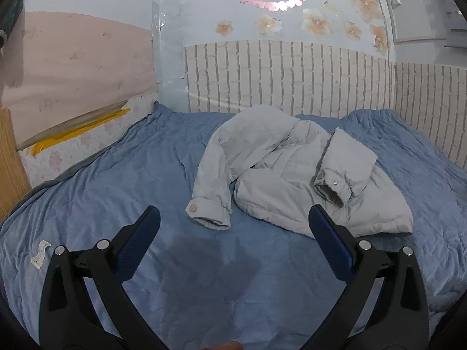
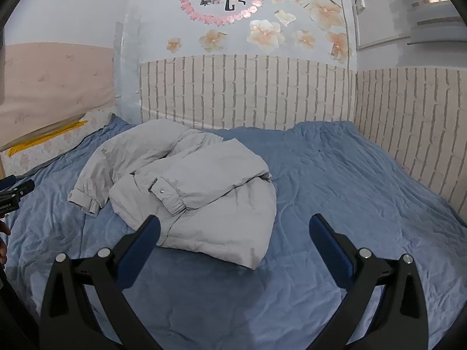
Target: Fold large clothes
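A light grey puffer jacket (image 1: 286, 175) lies crumpled on a blue bedspread (image 1: 116, 180), one sleeve with a snap cuff (image 1: 208, 213) stretched toward me, the other sleeve (image 1: 344, 166) folded across its body. My left gripper (image 1: 233, 221) is open and empty, held above the bedspread just short of the jacket's near hem. In the right wrist view the jacket (image 2: 198, 186) lies left of centre on the bedspread (image 2: 350, 180). My right gripper (image 2: 233, 230) is open and empty, over the jacket's near right corner. The left gripper shows at the left edge (image 2: 14, 192).
A brick-pattern padded wall (image 1: 292, 75) runs along the far side and the right side (image 2: 408, 122) of the bed. A pink headboard panel (image 1: 73, 67) and a yellow strip (image 1: 78, 129) stand at the left. A white label (image 1: 40, 253) lies on the bedspread.
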A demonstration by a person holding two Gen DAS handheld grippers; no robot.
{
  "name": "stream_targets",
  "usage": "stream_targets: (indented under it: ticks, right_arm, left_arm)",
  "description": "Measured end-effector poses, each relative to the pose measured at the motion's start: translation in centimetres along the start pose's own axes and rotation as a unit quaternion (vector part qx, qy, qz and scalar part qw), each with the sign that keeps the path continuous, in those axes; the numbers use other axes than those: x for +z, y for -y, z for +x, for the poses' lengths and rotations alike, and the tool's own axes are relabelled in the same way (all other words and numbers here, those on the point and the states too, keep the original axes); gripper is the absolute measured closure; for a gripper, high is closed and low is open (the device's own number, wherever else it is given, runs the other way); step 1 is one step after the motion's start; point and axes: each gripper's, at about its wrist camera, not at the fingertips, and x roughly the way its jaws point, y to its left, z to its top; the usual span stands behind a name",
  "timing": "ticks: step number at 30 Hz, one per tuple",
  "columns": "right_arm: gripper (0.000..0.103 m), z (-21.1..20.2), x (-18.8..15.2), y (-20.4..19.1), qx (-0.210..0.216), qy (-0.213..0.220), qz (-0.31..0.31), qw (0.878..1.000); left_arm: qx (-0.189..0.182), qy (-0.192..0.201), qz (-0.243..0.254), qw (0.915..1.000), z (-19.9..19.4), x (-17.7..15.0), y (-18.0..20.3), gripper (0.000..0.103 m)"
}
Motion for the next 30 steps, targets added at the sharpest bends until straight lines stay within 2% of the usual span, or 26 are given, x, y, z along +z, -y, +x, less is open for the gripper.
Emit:
stream_targets:
  ticks: [4,7,9,12,15,17,19,21,23,26,30]
  right_arm:
    - [0.001,-1.1,0.3,0.2,-0.004,0.008,0.001,1.000]
    - [0.001,-1.8,0.6,0.6,-0.005,0.009,0.006,1.000]
    - [0.001,-2.3,0.9,0.8,-0.003,0.011,0.012,1.000]
    - [0.001,-3.0,1.1,0.8,-0.005,0.022,0.011,1.000]
    - [0.001,-2.9,1.0,0.7,-0.006,0.023,0.003,1.000]
    - [0.001,-2.6,1.0,0.9,-0.011,0.014,0.002,1.000]
    - [0.001,-2.2,1.1,1.5,-0.009,0.006,0.015,1.000]
    - [0.001,-2.1,1.2,1.9,-0.010,0.004,0.026,1.000]
    - [0.001,-2.4,1.2,2.0,-0.007,0.005,0.028,1.000]
    - [0.001,-2.4,1.2,1.6,-0.002,0.006,0.022,1.000]
    - [0.001,-1.6,1.0,0.7,-0.009,0.005,-0.001,1.000]
  left_arm:
    - [-0.013,0.023,0.002,0.9996,-1.8,1.5,1.7,0.003]
    - [-0.044,0.045,0.009,0.9980,-4.1,3.2,4.1,0.003]
    - [-0.063,0.046,0.005,0.9970,-5.1,4.0,5.2,0.003]
    - [-0.053,0.030,0.008,0.9981,-6.2,5.6,7.3,0.003]
    - [-0.081,0.041,-0.012,0.9958,-7.1,6.9,8.4,0.003]
    - [-0.073,0.071,0.009,0.9948,-7.4,7.0,9.1,0.003]
    - [-0.052,0.085,0.038,0.9943,-7.0,6.3,9.3,0.003]
    - [-0.047,0.077,0.037,0.9953,-6.1,5.7,8.5,0.003]
    - [-0.042,0.049,0.018,0.9978,-4.4,5.1,6.9,0.003]
    - [-0.021,0.028,0.004,0.9994,-3.0,4.1,5.2,0.003]
    - [-0.014,0.007,-0.007,0.9999,-1.8,3.1,3.1,0.003]
